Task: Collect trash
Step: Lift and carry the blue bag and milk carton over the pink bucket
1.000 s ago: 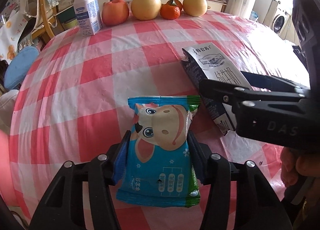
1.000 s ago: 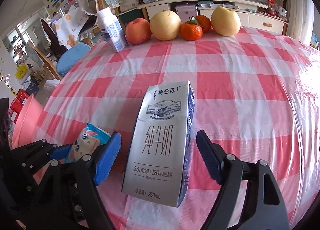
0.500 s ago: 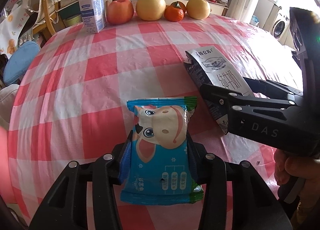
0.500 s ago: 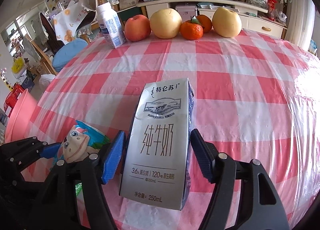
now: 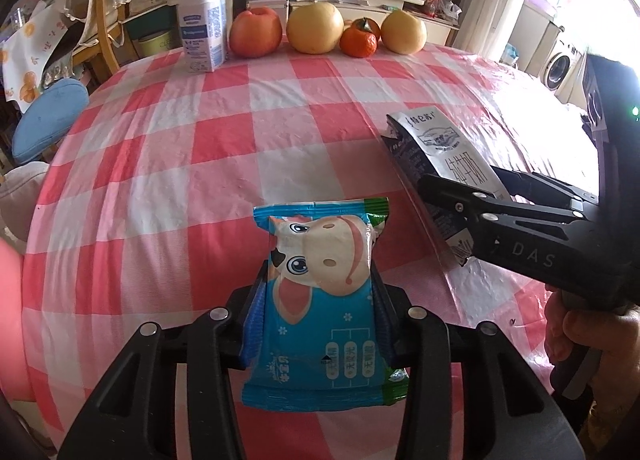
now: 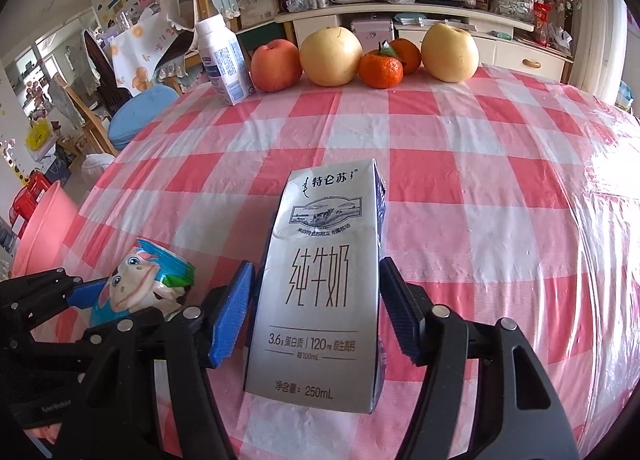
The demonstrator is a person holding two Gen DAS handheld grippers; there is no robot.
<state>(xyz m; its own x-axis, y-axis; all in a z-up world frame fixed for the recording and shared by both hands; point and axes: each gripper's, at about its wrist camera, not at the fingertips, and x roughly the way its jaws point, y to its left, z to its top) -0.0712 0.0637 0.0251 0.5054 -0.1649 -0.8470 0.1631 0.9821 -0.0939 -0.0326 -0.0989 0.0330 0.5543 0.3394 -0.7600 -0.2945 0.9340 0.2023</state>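
one snack packet (image 5: 320,292), one milk carton (image 6: 324,280), one bottle (image 5: 202,38), five fruits (image 5: 316,28)

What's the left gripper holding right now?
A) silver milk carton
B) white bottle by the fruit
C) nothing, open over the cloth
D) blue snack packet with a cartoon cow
D: in the left wrist view the left gripper is closed on the blue snack packet, while the silver milk carton sits in the right gripper.

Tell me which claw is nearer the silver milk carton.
Right. The right claw straddles the milk carton, pads at both sides; the left claw sits off to its left, closed on the blue snack packet.
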